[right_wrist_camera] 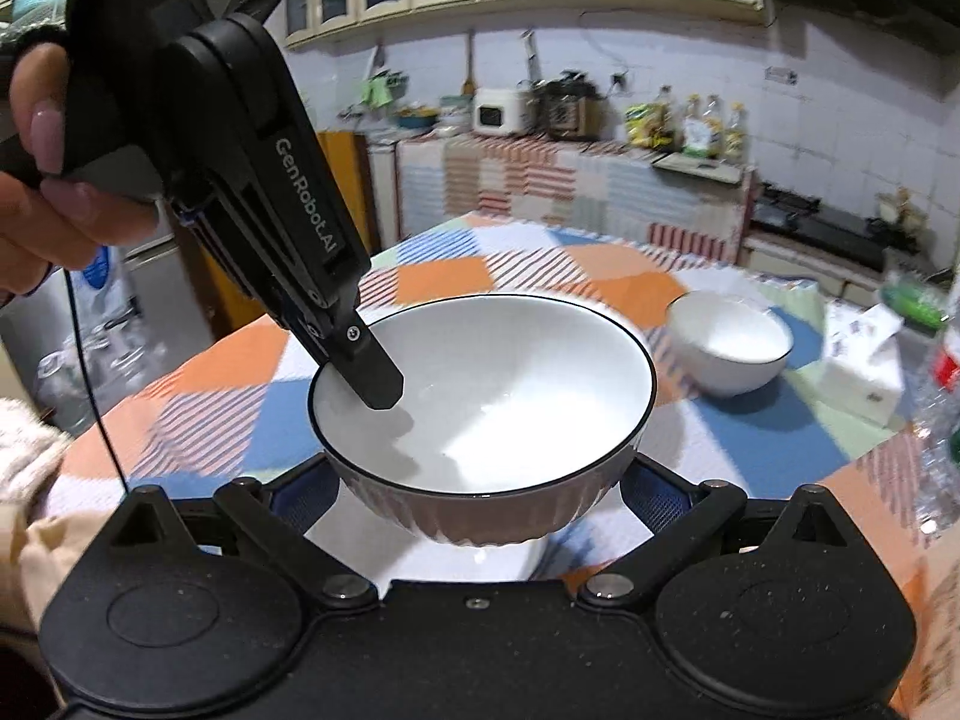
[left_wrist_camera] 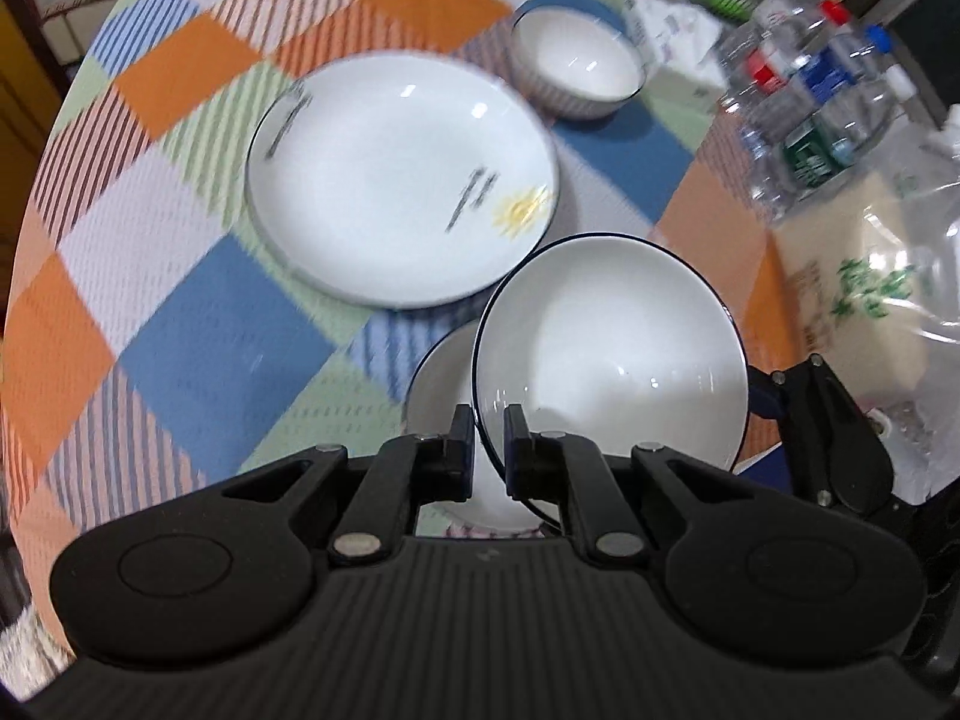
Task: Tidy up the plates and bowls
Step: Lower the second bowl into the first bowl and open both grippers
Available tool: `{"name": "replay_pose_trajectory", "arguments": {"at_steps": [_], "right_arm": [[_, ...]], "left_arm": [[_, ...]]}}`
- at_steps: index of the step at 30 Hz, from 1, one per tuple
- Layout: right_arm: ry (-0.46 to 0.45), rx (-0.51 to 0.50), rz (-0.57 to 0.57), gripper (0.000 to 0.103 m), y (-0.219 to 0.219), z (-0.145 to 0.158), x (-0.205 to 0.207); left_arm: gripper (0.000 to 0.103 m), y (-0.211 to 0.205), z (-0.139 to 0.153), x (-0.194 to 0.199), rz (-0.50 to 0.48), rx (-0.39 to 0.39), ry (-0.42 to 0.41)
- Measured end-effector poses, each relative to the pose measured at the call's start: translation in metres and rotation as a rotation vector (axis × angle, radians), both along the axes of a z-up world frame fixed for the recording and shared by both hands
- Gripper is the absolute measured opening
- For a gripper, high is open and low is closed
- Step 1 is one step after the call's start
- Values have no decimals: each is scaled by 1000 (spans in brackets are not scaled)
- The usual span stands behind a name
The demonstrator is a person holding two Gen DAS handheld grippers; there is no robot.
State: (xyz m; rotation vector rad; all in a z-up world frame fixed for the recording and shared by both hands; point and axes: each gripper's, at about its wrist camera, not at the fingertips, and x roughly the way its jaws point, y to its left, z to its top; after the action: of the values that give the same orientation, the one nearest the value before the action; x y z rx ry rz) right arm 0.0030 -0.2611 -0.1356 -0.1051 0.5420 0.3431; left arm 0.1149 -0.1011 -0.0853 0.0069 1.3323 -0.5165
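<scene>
A white bowl with a dark rim and ribbed brown outside point(left_wrist_camera: 612, 354) point(right_wrist_camera: 498, 384) hangs above the chequered tablecloth point(left_wrist_camera: 210, 312). My left gripper point(left_wrist_camera: 486, 450) is shut on its near rim, one finger inside and one outside; in the right wrist view it reaches in from the upper left. My right gripper point(right_wrist_camera: 480, 498) straddles the bowl, blue pads against both sides. Another white bowl point(left_wrist_camera: 441, 384) sits on the cloth directly under the held one. A large white plate point(left_wrist_camera: 396, 180) lies further back, and a third bowl point(left_wrist_camera: 576, 72) point(right_wrist_camera: 729, 342) beyond it.
Several plastic water bottles point(left_wrist_camera: 810, 78) and a tissue box point(right_wrist_camera: 864, 366) crowd the table's right side, beside a cardboard box point(left_wrist_camera: 852, 300) under clear plastic. A person's hand point(right_wrist_camera: 48, 180) grips the left gripper's handle. A kitchen counter point(right_wrist_camera: 540, 180) runs behind the table.
</scene>
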Motion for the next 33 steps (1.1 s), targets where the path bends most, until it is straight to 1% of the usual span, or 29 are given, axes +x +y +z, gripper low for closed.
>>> {"name": "replay_pose_trajectory", "arguments": {"at_steps": [4,12,18,23,29,31,33], "right_arm": [[49,3,29,102,9,-11,-2],[102,-31,61,102,18,-23,0],[121,-69,65,102,21,-28,1],[126,-104,58,102,27,-28,3],[151,-118,42,102,31,-31,8],[150,-135,35,103,33,-32,8],[151,-126,36,103,31,-32,8]], "left_arm": [[8,8,-19,-2,20,18,49],[8,7,-39,-5,11,69,75],[8,-1,-44,-9,-15,117,53],[8,-4,-45,-10,-18,142,31],[9,-8,-50,-10,-29,179,14],[9,-9,-52,-10,-30,181,11],[9,-11,-52,-11,-35,186,7]]}}
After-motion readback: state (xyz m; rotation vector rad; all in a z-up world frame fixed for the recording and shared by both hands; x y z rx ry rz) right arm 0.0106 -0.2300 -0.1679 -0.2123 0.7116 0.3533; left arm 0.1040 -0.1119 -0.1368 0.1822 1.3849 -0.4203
